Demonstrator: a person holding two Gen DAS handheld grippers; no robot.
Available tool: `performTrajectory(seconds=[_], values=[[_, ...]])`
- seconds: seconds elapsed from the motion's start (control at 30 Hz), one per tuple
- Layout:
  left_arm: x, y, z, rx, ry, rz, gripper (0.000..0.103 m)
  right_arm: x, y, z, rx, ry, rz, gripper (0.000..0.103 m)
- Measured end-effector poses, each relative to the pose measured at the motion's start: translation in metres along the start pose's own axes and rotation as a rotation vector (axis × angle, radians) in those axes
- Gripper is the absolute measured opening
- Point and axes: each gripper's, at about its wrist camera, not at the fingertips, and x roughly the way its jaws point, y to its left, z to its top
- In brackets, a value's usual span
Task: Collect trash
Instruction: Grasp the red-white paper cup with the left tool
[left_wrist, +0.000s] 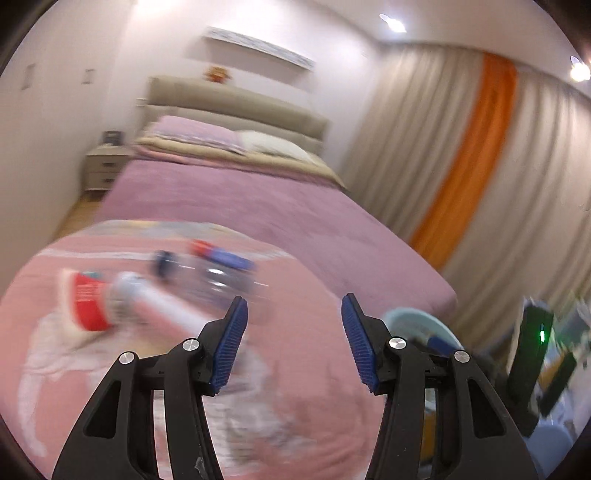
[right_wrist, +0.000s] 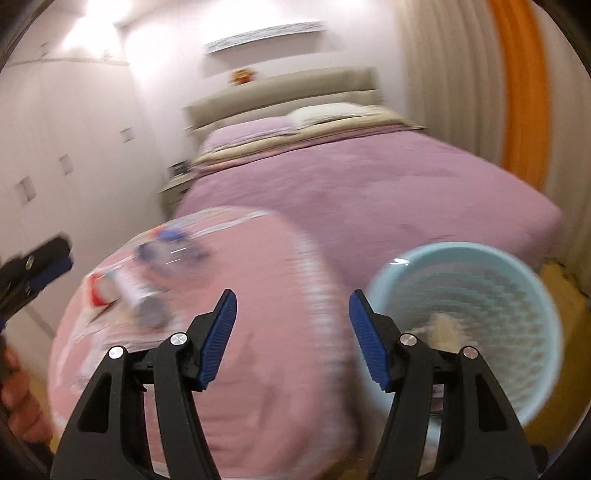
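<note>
While both views are motion-blurred, the biggest thing is the bed (left_wrist: 258, 199) with a purple cover, beige headboard (left_wrist: 236, 99) and pillows (left_wrist: 207, 136) at its far end. Beige curtains (left_wrist: 424, 147) with 1 orange stripe (left_wrist: 476, 147) hang along the bed's right side. At the foot of the bed sits a round pink cushioned surface (right_wrist: 258, 295) with a pale pattern, filling the lower half of each view. Just right of it stands a light blue trash bin (right_wrist: 517, 280) with ribbed walls; something pale and crumpled lies at its bottom, too blurred to name. A small nightstand (left_wrist: 103, 170) sits left of the bed's head. On the pink surface's far left part lie 2 pieces of trash side by side: a clear plastic bottle (left_wrist: 218, 273) with a dark cap and blue-red label, on its side, and nearer, a white tube (left_wrist: 155, 302) with a red end, also lying flat. Left gripper (left_wrist: 293, 339) hovers above the pink surface, jaws spread wide, nothing between them, the tube just off its left finger. Right gripper (right_wrist: 291, 339) is likewise spread apart and empty, between the trash and the bin. The left gripper's tip also shows at the right view's left edge.
</note>
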Motion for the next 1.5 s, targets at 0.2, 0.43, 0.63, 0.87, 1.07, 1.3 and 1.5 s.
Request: performTrajectory(seconds=[0.2, 0.43, 0.63, 0.87, 1.07, 1.3, 1.5], values=[[-0.024, 0.081, 0.007, -0.090, -0.021, 0.158, 0.051, 0.038, 0.082, -0.002, -0.160, 0.024, 0.151, 0.060], [-0.011, 0.161, 0.003, -0.086, 0.091, 0.342, 0.057, 0.076, 0.140, 0.013, -0.247, 0.063, 0.245, 0.060], [0.019, 0.210, 0.001, -0.132, 0.175, 0.328, 0.057, 0.114, 0.149, 0.010, -0.255, 0.130, 0.254, 0.060], [0.040, 0.223, -0.004, -0.172, 0.223, 0.237, 0.056, 0.135, 0.153, 0.002, -0.255, 0.202, 0.282, 0.061], [0.032, 0.203, -0.013, -0.163, 0.209, 0.143, 0.038, 0.129, 0.167, -0.005, -0.323, 0.203, 0.283, 0.054], [0.022, 0.169, -0.026, -0.153, 0.208, 0.042, 0.018, 0.103, 0.162, -0.017, -0.355, 0.183, 0.252, 0.051], [0.012, 0.131, -0.038, -0.074, 0.228, -0.022, 0.018, 0.062, 0.124, -0.029, -0.313, 0.194, 0.212, 0.051]])
